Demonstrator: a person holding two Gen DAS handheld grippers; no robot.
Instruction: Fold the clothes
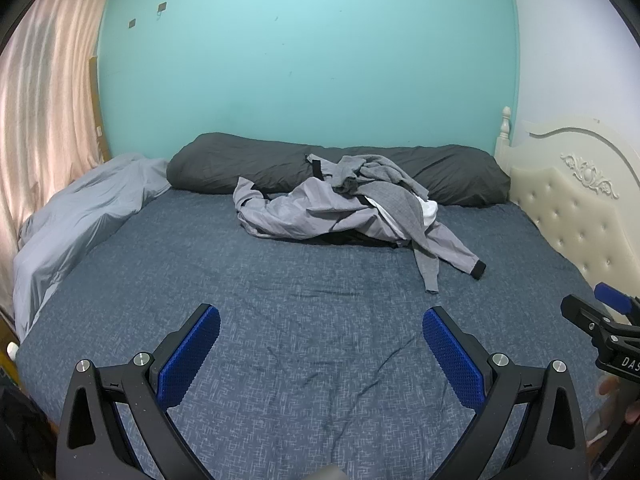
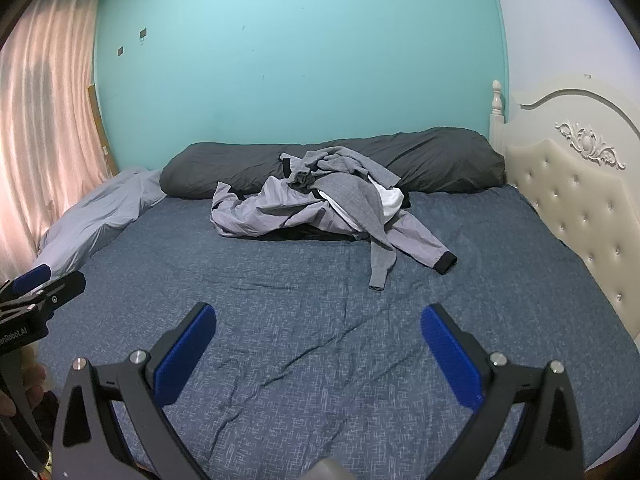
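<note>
Pre-grasp; L gripper & R gripper both wide, empty, over sheet; next: reach clothes pile, pick one garment.

Ahead of both sets of spread jaws, across a bare stretch of the bed sheet, the pile of clothes lies on the bed, leaning back against the long pillow that runs along the wall behind it. One sleeve trails from the pile toward the jaws, right of their midline. A bunched duvet lies left of the jaws by the curtain; the headboard stands right.
</note>
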